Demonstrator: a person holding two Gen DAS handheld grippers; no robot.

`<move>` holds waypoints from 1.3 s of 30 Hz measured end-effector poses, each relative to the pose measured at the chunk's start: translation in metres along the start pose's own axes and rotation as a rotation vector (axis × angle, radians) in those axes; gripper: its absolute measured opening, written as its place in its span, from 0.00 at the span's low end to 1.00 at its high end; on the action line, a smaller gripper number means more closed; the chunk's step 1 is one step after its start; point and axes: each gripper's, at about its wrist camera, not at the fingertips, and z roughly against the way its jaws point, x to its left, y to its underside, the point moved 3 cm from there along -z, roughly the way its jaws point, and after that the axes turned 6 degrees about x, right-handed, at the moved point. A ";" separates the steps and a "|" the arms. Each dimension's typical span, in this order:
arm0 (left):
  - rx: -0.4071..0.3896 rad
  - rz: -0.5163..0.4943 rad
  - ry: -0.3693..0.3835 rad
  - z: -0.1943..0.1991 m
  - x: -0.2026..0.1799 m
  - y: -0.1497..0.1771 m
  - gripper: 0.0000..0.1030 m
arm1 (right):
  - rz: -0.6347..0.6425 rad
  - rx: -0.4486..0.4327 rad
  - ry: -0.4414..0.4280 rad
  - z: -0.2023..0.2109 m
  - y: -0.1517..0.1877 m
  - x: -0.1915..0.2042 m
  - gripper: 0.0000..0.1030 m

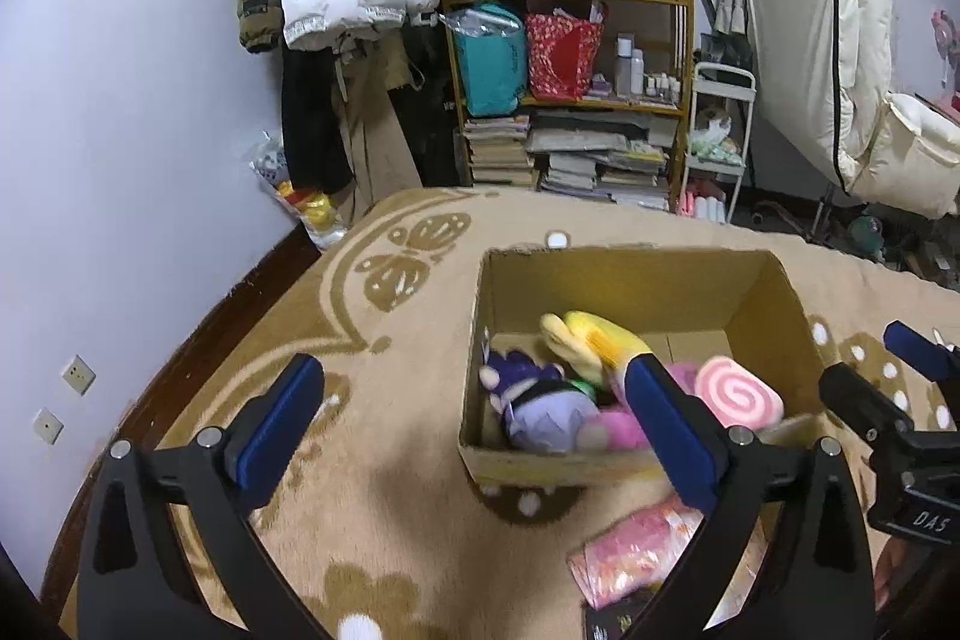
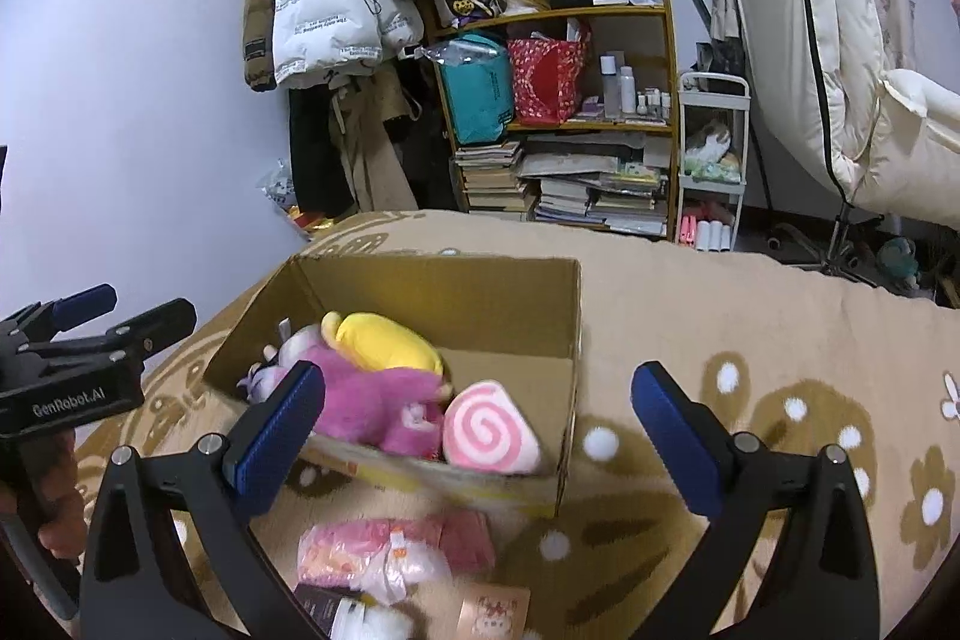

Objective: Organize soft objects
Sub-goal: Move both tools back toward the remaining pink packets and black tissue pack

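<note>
Tan flower-patterned blanket (image 2: 750,316) covers the bed. Open cardboard box (image 2: 510,292) sits on it, holding a pink plush (image 2: 372,400), yellow plush (image 2: 384,340), purple plush (image 1: 540,412), and pink swirl cushion (image 2: 489,427) at its near right corner. Left tongs (image 1: 474,412) and right tongs (image 2: 480,424): both spread wide, empty, near side of box.

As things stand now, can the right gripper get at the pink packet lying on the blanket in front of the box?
Probably yes. The right gripper is open and empty, and the pink packet lies uncovered on the blanket, just below its fingers, outside the cardboard box.
</note>
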 end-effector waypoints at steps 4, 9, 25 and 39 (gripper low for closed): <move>0.038 0.001 0.004 0.009 0.001 0.008 0.97 | -0.004 0.018 -0.006 0.010 0.007 0.002 1.00; 0.105 -0.007 0.011 0.017 0.000 0.023 0.97 | -0.021 0.061 -0.021 0.023 0.017 0.003 1.00; 0.213 0.015 0.050 0.034 -0.019 0.067 0.97 | -0.020 0.185 -0.031 0.033 0.065 0.012 1.00; 0.342 -0.005 0.073 -0.001 -0.037 0.094 0.97 | 0.003 0.294 -0.050 0.008 0.094 0.017 1.00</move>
